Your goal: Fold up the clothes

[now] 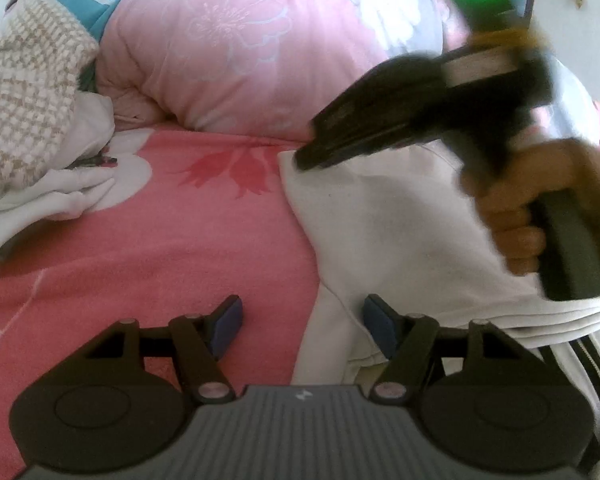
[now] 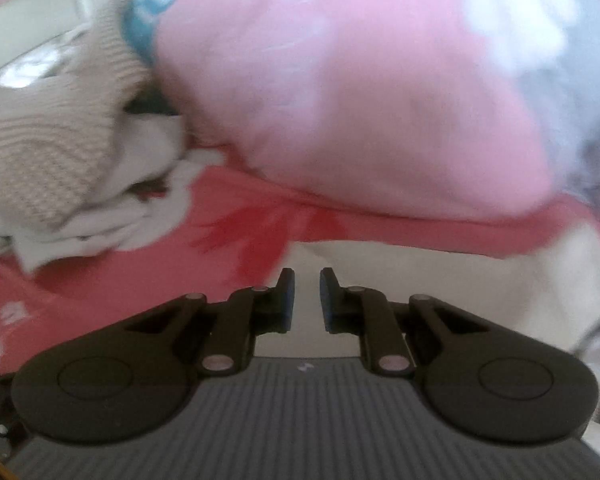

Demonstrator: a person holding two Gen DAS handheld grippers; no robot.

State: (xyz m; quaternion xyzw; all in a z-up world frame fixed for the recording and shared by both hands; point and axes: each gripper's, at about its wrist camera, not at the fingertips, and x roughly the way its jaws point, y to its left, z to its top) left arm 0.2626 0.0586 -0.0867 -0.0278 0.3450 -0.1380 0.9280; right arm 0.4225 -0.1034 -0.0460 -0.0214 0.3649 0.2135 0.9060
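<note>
A white garment [image 1: 400, 220] with black stripes along its near edge lies on the right of the pink bedsheet [image 1: 160, 240]. My left gripper [image 1: 302, 324] is open and low over the garment's left edge; its right finger is over the cloth and its left finger over the sheet. A hand holds my right gripper [image 1: 308, 156], blurred, with its tip at the garment's far left corner. In the right wrist view the right gripper [image 2: 307, 300] shows a narrow gap between its pads, over the white garment [image 2: 420, 280]. Nothing is visibly pinched.
A pile of clothes sits at the far left, with a beige knit sweater [image 1: 28, 92] [image 2: 40, 152] on top of white pieces [image 1: 60, 196]. A bulky pink floral quilt [image 1: 260, 52] [image 2: 340, 100] fills the back. Bare bedsheet [image 2: 100, 280] lies between the pile and the garment.
</note>
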